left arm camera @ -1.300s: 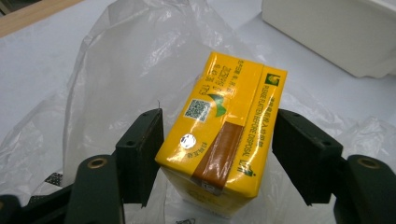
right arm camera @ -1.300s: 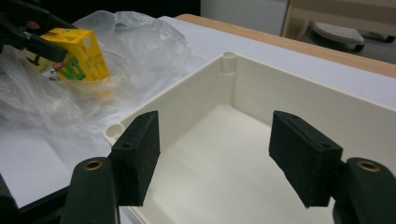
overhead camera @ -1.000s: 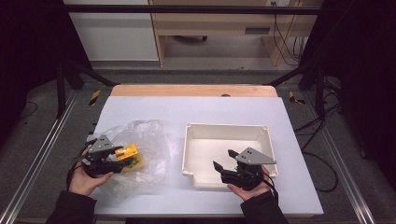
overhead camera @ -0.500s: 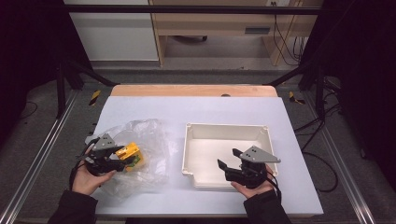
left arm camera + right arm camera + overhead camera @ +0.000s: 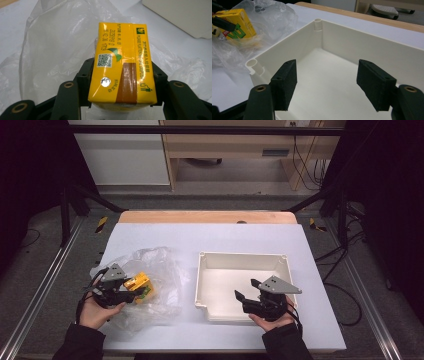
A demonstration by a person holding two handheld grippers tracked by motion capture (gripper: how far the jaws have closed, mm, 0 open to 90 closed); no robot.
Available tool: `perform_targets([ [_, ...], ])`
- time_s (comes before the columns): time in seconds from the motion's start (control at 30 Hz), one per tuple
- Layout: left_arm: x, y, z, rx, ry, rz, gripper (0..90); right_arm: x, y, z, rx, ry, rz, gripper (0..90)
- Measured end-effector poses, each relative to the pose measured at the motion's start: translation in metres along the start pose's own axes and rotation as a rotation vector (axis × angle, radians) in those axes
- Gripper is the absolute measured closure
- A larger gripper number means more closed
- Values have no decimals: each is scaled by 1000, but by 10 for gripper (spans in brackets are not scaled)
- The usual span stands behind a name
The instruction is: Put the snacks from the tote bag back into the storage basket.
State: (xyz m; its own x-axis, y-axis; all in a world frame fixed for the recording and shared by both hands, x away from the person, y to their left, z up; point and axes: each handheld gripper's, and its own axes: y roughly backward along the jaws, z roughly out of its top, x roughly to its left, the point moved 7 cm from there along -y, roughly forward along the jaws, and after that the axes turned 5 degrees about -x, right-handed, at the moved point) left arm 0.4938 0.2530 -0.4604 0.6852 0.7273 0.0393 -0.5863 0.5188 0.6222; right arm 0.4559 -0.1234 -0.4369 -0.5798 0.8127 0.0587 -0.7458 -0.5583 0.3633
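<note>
While the left gripper (image 5: 131, 291) sits over the crumpled clear plastic bag (image 5: 155, 270) on the table's left side, its jaws have just been closing and now clamp the yellow carton (image 5: 121, 65) by its two sides (printed top facing the camera). Over on the right, the right gripper (image 5: 327, 85) hovers with jaws wide apart, nothing between them, above the white tray (image 5: 280, 262).

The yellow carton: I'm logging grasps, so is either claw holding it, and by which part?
The left claw, whose jaws have just been closing, grips the yellow drink carton by its two side faces near one end. The right claw is open, holding nothing.
</note>
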Motion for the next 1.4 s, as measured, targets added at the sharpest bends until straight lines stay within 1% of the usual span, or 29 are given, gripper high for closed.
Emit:
perform_targets([
  [0.07,0,0,0,-2,7,5,501,0,0,0,0,-1,-1,328],
  [0.27,2,3,2,-11,45,14,504,-1,0,-1,3,-1,-1,328],
  [0.5,0,14,11,-48,59,31,505,-1,-1,-1,5,0,0,328],
  [0.6,-2,20,17,-64,53,39,506,-1,0,-1,3,-3,-1,328],
  [0.63,-4,22,20,-72,57,43,506,-1,0,-1,3,-3,-2,328],
  [0.73,-6,29,27,-98,51,56,506,-2,0,-1,3,-2,-1,327],
  [1.07,-12,53,46,-167,45,67,506,-3,2,1,-6,-4,-6,327],
  [1.1,-12,55,48,-173,49,66,506,-3,2,1,-7,-5,-6,327],
  [1.23,-15,64,55,-196,44,62,506,-4,3,2,-8,-6,-7,327],
  [1.4,-21,69,66,-216,25,45,506,-4,4,4,-14,-7,-10,324],
])
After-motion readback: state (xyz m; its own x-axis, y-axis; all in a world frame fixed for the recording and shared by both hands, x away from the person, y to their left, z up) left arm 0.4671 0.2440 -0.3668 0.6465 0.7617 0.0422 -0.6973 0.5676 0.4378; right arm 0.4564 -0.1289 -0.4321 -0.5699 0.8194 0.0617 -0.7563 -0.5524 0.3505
